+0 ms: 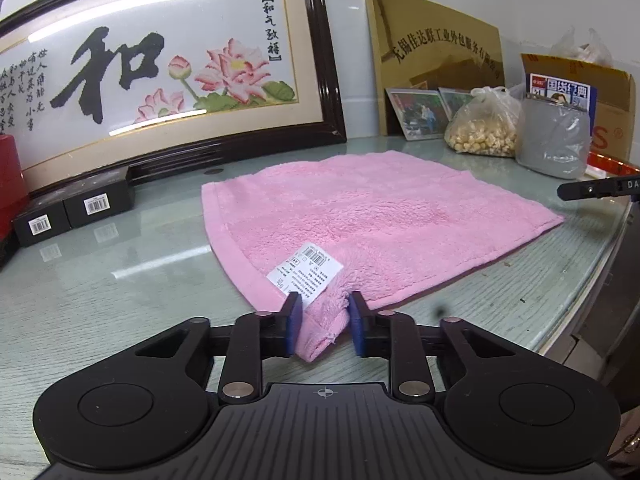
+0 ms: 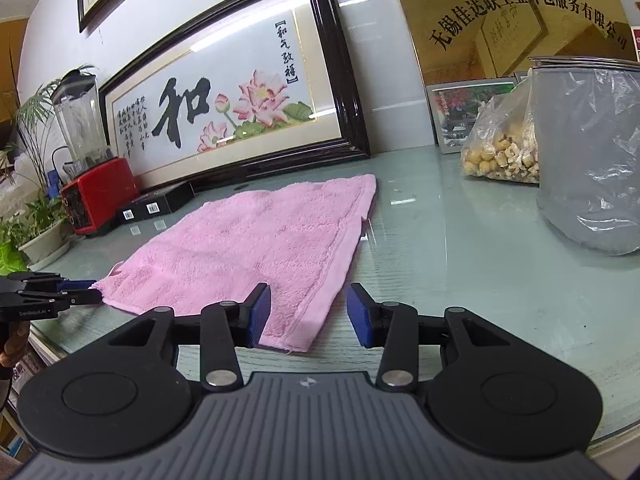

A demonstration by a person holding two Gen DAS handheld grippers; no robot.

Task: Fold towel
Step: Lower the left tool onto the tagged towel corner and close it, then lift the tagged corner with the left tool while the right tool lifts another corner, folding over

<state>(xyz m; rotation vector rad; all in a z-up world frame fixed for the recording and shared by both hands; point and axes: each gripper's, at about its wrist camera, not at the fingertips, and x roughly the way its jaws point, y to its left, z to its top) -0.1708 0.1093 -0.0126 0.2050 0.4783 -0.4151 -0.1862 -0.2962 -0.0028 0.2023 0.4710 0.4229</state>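
Note:
A pink towel lies flat on the glass-topped table, a white label on its near corner. My left gripper is shut on that near corner, which bunches up between the blue pads. In the right wrist view the towel spreads away to the left, and its other near corner lies between the jaws of my right gripper. That gripper is open: the right pad stands clear of the cloth. The left gripper shows at the towel's far left corner.
A large framed picture leans on the wall behind. Black boxes and a red appliance stand at the left. A bag of nuts, a grey bag and a cardboard box crowd the right. The table's rounded edge is near.

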